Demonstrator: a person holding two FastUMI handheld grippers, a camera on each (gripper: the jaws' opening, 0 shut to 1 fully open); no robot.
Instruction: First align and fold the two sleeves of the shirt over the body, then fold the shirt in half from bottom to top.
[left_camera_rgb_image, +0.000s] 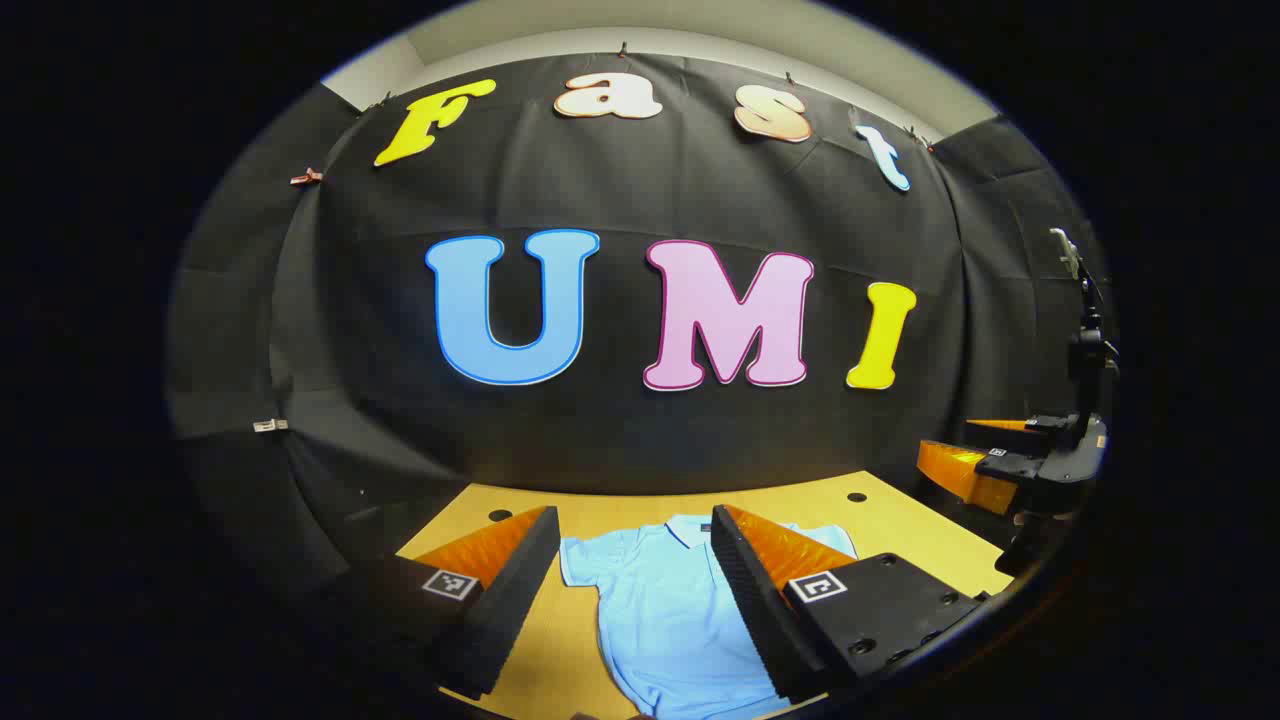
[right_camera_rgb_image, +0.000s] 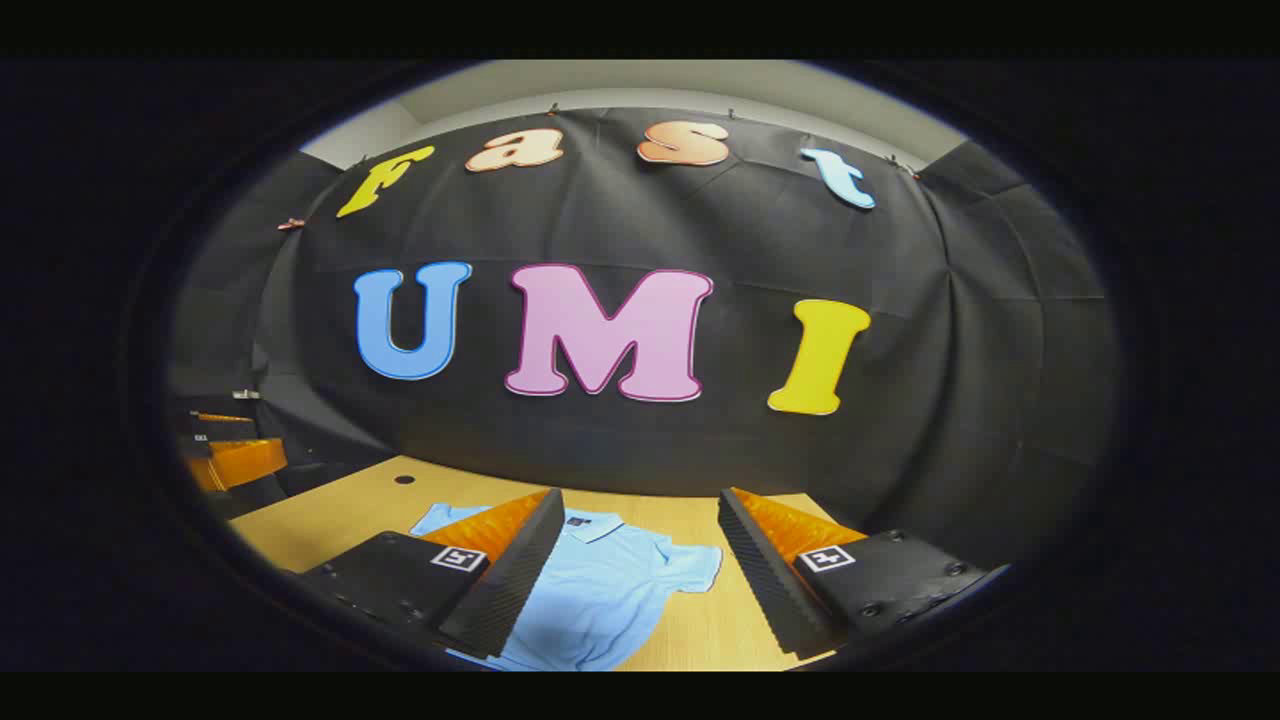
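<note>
Polo shirt (left_camera_rgb_image: 665, 620), pale blue, short-sleeved and collared, is laid flat on a light wooden table (left_camera_rgb_image: 900, 520), collar toward the black cloth wall at 12 o'clock and hem toward the viewer at 6 o'clock. Both sleeves are spread outward, so no fold is judged to have been made yet and the sleeve step is taken to be in hand. The left tool (left_camera_rgb_image: 635, 600) is held above the shirt with its fingers wide apart and nothing between them; the left sleeve (left_camera_rgb_image: 585, 560) is seen just inside its left finger. In the right gripper view, the right tool (right_camera_rgb_image: 640, 580) is likewise spread apart and unloaded, with the right sleeve (right_camera_rgb_image: 695, 565) between its fingers. Lowering each tool onto a sleeve edge is judged to be called for next. The fabric appears soft, smooth and thin; the finger faces are ridged.
</note>
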